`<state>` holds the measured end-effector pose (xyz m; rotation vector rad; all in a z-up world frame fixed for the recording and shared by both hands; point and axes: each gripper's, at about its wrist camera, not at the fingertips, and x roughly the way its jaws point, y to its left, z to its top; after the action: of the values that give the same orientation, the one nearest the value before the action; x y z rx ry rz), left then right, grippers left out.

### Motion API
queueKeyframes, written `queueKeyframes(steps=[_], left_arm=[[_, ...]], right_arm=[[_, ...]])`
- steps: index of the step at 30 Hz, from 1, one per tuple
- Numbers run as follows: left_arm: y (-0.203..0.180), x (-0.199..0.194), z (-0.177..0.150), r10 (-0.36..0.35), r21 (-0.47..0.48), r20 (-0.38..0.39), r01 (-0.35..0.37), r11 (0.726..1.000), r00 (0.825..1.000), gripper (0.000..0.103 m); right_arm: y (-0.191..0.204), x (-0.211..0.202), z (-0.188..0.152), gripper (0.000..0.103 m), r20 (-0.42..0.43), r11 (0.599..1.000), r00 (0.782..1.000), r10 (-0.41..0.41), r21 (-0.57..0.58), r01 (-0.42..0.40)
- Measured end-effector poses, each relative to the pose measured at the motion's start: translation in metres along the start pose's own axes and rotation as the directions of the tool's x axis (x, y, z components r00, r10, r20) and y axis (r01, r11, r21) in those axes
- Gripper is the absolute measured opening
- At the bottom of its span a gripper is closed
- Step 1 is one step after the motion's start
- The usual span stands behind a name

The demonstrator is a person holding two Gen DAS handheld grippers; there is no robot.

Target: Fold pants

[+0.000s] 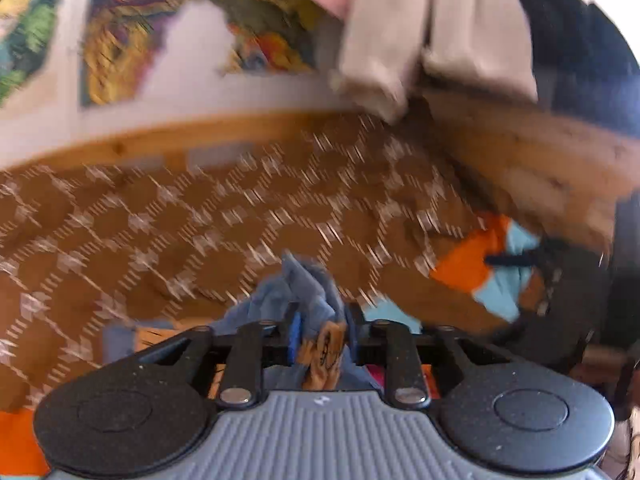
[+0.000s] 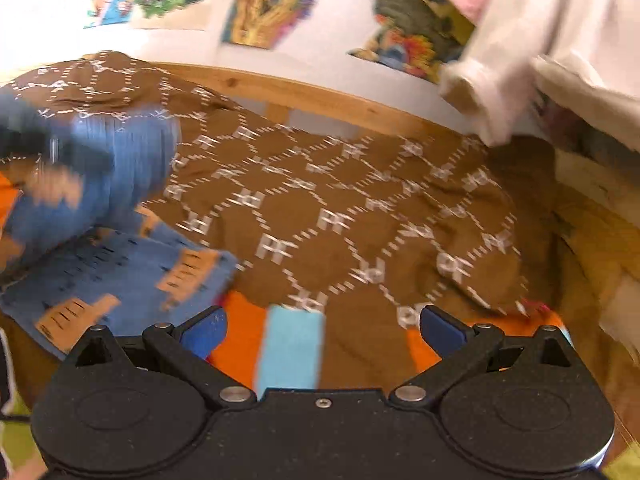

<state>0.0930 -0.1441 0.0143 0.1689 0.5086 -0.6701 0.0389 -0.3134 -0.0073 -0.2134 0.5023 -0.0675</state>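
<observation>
Your pants [image 2: 120, 276], blue cloth with tan printed patches, lie partly on the brown patterned bedspread [image 2: 360, 216], with one bunched portion lifted off it at their far end. Your left claw [image 1: 320, 336] is clenched on a gathered fold of that blue cloth, which pokes up between its fingers in the left wrist view. That pinch looks like the means of carrying one end of the pants over the rest, so the fold is probably under way rather than finished; the flat part on the bedspread serves as the base to lay it onto. Both views are smeared, so how neatly the edges line up cannot be told.

Your right claw [image 2: 320, 332] is released, jaws spread wide and grasping nothing, hovering just beside the flat part of the pants above an orange and light blue garment [image 2: 280, 344]. It seems free to pin or smooth the cloth.

Beyond the pants, the bedspread runs to a wooden bed frame [image 2: 320, 96] and a white wall with colourful pictures [image 2: 260, 8]. To the side away from the pants, pale clothes [image 2: 560, 60] hang over the bed.
</observation>
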Motion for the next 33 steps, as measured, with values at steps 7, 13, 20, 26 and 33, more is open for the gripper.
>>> queueKeyframes(steps=[7,13,20,26,33], left_arm=[[-0.034,0.016,-0.033,0.027,0.166,-0.125,-0.006,0.986,0.992,0.057],[-0.028,0.004,-0.051,0.072,0.262,-0.148,-0.031,0.965,0.986,0.058],[-0.034,0.001,-0.066,0.109,0.339,-0.113,-0.065,0.938,0.988,0.049],[-0.035,0.003,-0.071,0.114,0.360,-0.112,-0.066,0.931,0.987,0.030],[-0.016,0.004,-0.068,0.068,0.251,-0.136,-0.032,0.967,0.988,0.012]], right_arm=[[-0.017,-0.004,-0.015,0.102,-0.043,0.999,0.999,0.003,0.038,-0.002],[-0.017,0.001,-0.010,0.102,-0.049,0.983,0.991,0.123,0.142,-0.115],[-0.004,0.017,0.007,0.097,-0.048,0.914,0.939,0.342,0.251,-0.320],[0.019,0.038,0.030,0.072,-0.088,0.907,0.906,0.413,0.124,-0.402],[0.024,0.074,0.040,0.035,-0.105,0.863,0.871,0.480,0.232,-0.448]])
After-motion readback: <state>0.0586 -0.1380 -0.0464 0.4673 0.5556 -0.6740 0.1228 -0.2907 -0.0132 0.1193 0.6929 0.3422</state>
